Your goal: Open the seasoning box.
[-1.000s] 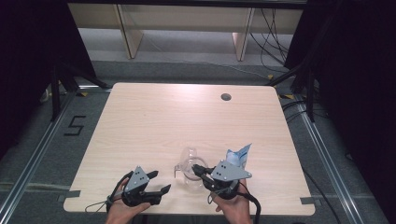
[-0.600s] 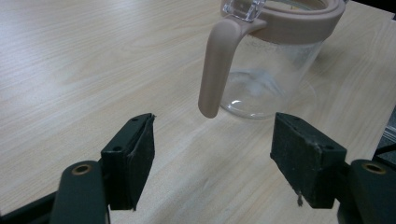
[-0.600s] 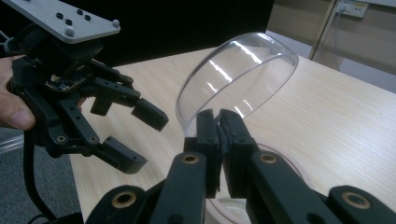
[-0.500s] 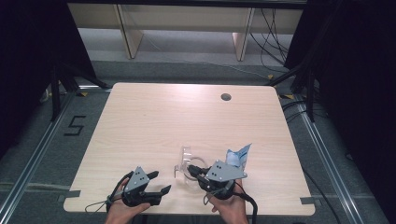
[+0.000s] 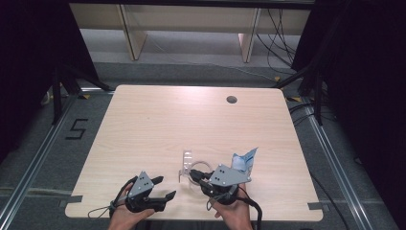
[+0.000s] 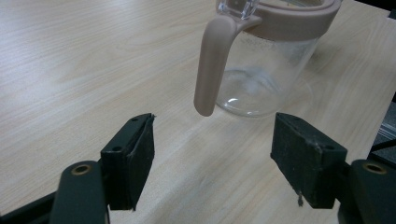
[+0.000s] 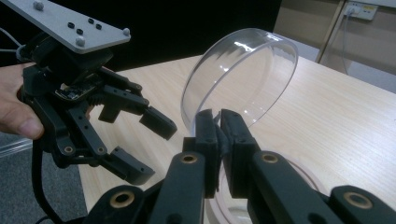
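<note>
Left hand-held gripper (image 5: pixel 165 196) rests wide open and empty near the bench's (image 5: pixel 158 120) front edge; just right of it, the right hand-held gripper (image 7: pixel 219 126) is clamped on the clear lid (image 7: pixel 243 74) of one glass jug (image 6: pixel 266 65). One blue packet (image 5: pixel 245 160) lies farther right. The jug looks rigid, slick and breakable, so its beige handle (image 6: pixel 212 70) seems the safest hold.

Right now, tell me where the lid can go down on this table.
Free: the whole far half of the table up to the round hole, and its left side. Crowded: the near edge, where the left gripper, jug, right gripper holding the clear lid and blue packet cluster.
</note>
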A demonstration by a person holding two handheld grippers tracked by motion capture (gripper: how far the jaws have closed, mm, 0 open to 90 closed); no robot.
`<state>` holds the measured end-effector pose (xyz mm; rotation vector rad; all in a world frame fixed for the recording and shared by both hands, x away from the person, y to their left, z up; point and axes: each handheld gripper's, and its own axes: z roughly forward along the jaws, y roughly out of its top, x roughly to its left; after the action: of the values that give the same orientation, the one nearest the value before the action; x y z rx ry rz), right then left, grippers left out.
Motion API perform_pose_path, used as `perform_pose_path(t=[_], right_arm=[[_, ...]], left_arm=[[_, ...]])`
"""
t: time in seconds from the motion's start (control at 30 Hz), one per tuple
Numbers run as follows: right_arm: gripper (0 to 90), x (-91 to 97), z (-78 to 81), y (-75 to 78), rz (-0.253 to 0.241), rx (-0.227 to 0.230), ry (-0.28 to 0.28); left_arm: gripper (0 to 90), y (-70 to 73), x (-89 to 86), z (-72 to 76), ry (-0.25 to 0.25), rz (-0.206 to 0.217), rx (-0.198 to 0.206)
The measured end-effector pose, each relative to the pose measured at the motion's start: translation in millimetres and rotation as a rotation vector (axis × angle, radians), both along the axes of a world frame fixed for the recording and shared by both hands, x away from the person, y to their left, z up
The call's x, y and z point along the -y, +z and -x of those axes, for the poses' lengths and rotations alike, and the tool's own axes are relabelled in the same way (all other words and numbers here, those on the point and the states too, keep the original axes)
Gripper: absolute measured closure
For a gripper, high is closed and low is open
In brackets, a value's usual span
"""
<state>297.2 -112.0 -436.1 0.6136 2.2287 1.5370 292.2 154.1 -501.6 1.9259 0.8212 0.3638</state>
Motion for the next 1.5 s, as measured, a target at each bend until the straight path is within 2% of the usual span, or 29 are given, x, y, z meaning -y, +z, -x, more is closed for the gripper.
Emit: perform_pose_path(t=[0.03,0.2,0.27,0.33,0.53,0.73,0.77,0.83,0.87,0.9,0.97,1.0,1.1,1.13,1.17,1.2,1.23,1.27,1.3,1.4,1.47,1.5], right_arm=[[86.4,-3.5,-0.5,-1.1,-0.013,0.0,0.016],[86.1,-3.7,0.6,0.3,0.006,-0.001,0.011],[86.0,-3.9,2.2,-0.1,0.001,-0.019,-0.002],[85.8,-4.2,0.9,-0.5,0.007,-0.003,0.012],[82.5,-0.6,4.3,1.2,0.005,-0.004,0.012],[71.3,20.4,13.3,2.8,-0.004,0.014,0.029],[69.7,23.4,15.5,1.6,-0.026,0.003,0.038],[65.1,34.5,18.5,1.6,-0.005,0.029,0.039],[65.1,34.5,18.5,1.6,-0.005,0.029,0.039],[63.4,39.1,21.7,0.4,-0.019,0.001,0.036],[60.5,52.1,24.9,-1.5,-0.021,0.017,0.046],[56.9,62.5,28.7,-3.3,-0.039,0.003,0.037],[54.3,79.1,35.7,-6.0,-0.061,-0.022,0.023],[54.2,84.6,37.2,-6.5,-0.059,-0.028,0.035],[53.0,90.5,38.0,-6.8,-0.043,-0.002,0.023],[53.0,90.5,38.0,-6.8,-0.043,-0.002,0.023],[50.2,100.2,40.4,-9.8,-0.047,-0.017,0.021],[49.2,104.3,39.1,-10.4,-0.039,0.011,0.021],[48.6,107.6,41.4,-12.3,-0.063,-0.028,0.019],[47.4,116.1,41.4,-13.7,-0.06,-0.024,0.008],[46.7,128.1,39.1,-16.0,-0.036,-0.005,-0.019],[46.0,131.1,37.3,-17.6,-0.055,-0.003,-0.009]], left_arm=[[29.8,0.3,-0.3,0.0,0.0,-0.002,0.003],[29.8,0.3,-0.9,-0.5,-0.002,-0.003,0.006],[29.8,0.0,-0.4,0.0,-0.004,-0.001,0.001],[29.8,0.2,-0.4,0.4,-0.001,-0.008,-0.001],[29.5,0.1,-0.6,0.1,-0.001,-0.003,0.003],[29.2,0.0,-0.6,0.4,-0.005,-0.002,0.001],[29.2,0.0,-0.6,0.4,-0.005,-0.003,0.001],[29.2,0.0,-0.7,0.3,-0.002,0.001,-0.001],[29.2,0.0,-0.7,0.3,-0.002,0.001,-0.001],[29.2,0.1,-1.2,-0.2,-0.007,-0.007,0.005],[29.2,-0.1,-0.9,-0.3,-0.005,-0.005,0.004],[29.2,-0.1,-0.8,-0.2,-0.005,-0.005,0.003],[29.2,0.0,-0.7,-0.4,-0.01,-0.019,0.006],[29.2,-0.3,-0.5,-0.4,-0.011,-0.014,0.005],[29.2,-0.3,-0.5,-0.4,-0.011,-0.014,0.005],[29.2,-0.8,0.4,0.5,0.006,-0.003,-0.008],[29.2,-0.3,-0.7,0.0,0.005,-0.021,-0.001],[29.2,-0.5,-0.5,0.3,0.007,-0.017,-0.006],[29.2,-0.3,-1.3,-0.8,-0.005,-0.026,0.007],[29.2,-0.2,-1.3,-0.6,-0.005,-0.026,0.006],[29.2,-0.3,-1.3,-0.6,-0.005,-0.026,0.006],[29.2,-0.4,-0.8,0.1,0.001,-0.02,-0.002]])
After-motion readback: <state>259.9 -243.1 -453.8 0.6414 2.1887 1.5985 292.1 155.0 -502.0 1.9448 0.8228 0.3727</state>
